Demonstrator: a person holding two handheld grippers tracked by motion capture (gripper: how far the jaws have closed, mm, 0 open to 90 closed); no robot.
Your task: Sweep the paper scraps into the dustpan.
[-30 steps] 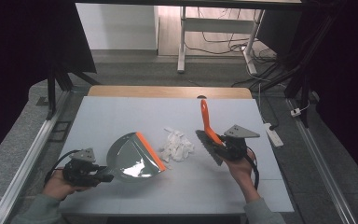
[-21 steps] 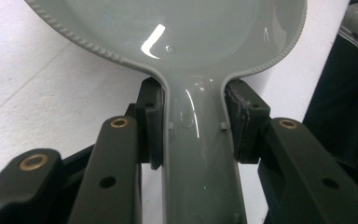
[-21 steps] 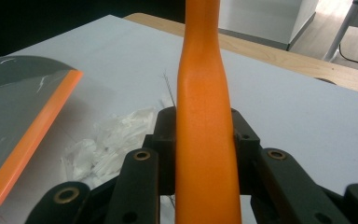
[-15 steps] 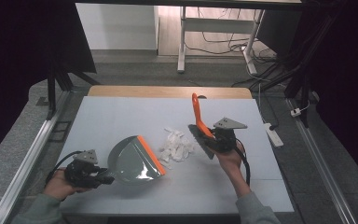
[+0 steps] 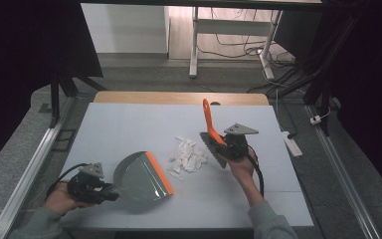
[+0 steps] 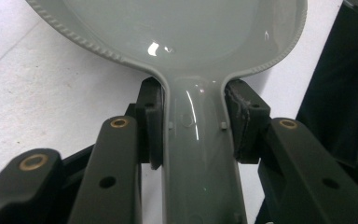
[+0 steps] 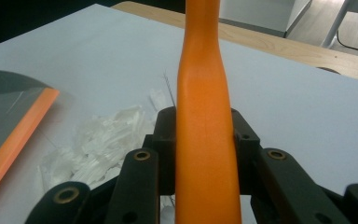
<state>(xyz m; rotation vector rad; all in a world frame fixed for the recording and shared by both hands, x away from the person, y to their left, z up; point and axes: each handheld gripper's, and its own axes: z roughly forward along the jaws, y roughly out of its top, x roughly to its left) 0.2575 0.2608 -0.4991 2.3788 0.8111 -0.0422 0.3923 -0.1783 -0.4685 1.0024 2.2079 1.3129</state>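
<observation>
Two grippers were working on the pale table (image 5: 129, 119). At the left, the left gripper (image 5: 110, 191) pinched the grey handle of the dustpan (image 5: 139, 175), which lay flat with its orange lip turned toward the heap of white paper scraps (image 5: 188, 155) just beside it. To the right of the heap, the right gripper (image 5: 220, 148) clamped the orange handle of the brush (image 5: 208, 119), whose dark head stood next to the scraps.
</observation>
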